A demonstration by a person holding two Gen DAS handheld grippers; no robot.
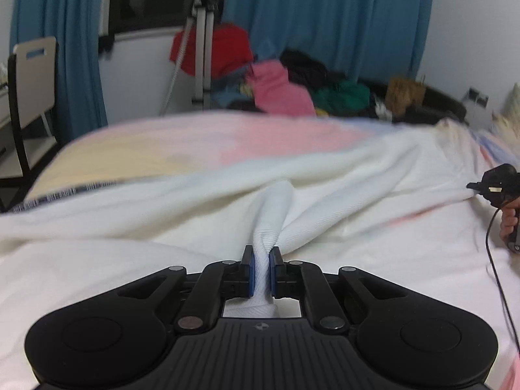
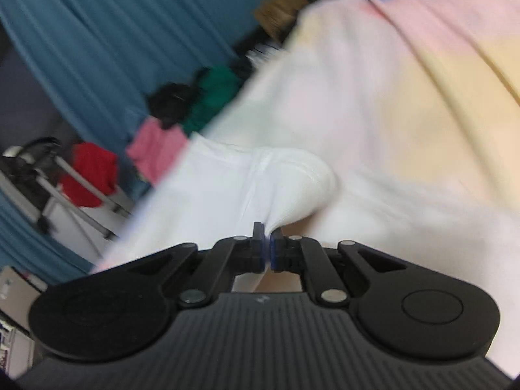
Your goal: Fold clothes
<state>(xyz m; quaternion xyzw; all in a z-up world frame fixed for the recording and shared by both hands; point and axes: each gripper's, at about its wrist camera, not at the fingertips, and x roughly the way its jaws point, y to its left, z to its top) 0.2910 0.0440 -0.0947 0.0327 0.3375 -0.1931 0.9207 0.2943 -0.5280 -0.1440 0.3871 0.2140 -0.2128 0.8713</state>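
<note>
A white garment lies stretched across the bed. My left gripper is shut on a bunched fold of it near the bed's front. My right gripper is shut on another edge of the white garment; it also shows in the left wrist view at the far right, pulling the cloth taut. The right wrist view is tilted and blurred.
The bed has a pastel pink, yellow and white sheet. Behind it lies a pile of clothes in red, pink, green and black, before blue curtains. A chair stands at left, a metal stand behind.
</note>
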